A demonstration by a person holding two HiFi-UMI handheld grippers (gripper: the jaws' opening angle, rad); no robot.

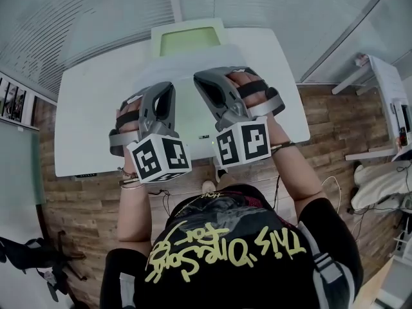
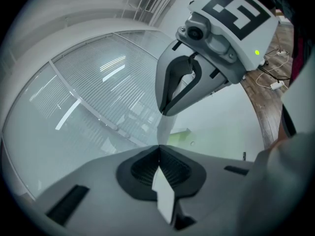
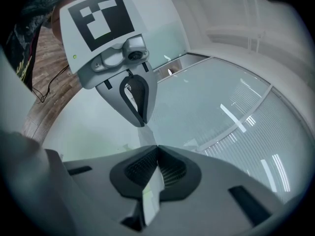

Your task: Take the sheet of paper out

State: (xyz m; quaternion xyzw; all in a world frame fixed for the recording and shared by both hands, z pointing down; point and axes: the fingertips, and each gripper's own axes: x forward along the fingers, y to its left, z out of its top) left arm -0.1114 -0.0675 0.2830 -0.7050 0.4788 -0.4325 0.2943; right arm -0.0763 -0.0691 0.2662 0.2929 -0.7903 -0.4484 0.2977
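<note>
Sheet of paper (image 2: 165, 198) is seen edge-on, pinched at its near edge by 2 pairs of tongs: the left tongs (image 2: 158, 149) and the right tongs (image 3: 156, 149) are each closed on it, side by side above the white tabletop (image 1: 90, 127). A pale green folder (image 1: 190, 38) lies at 12 o'clock. Whether the far edge is clear of it cannot be told. Extraction is judged well advanced, with setting down left.
</note>
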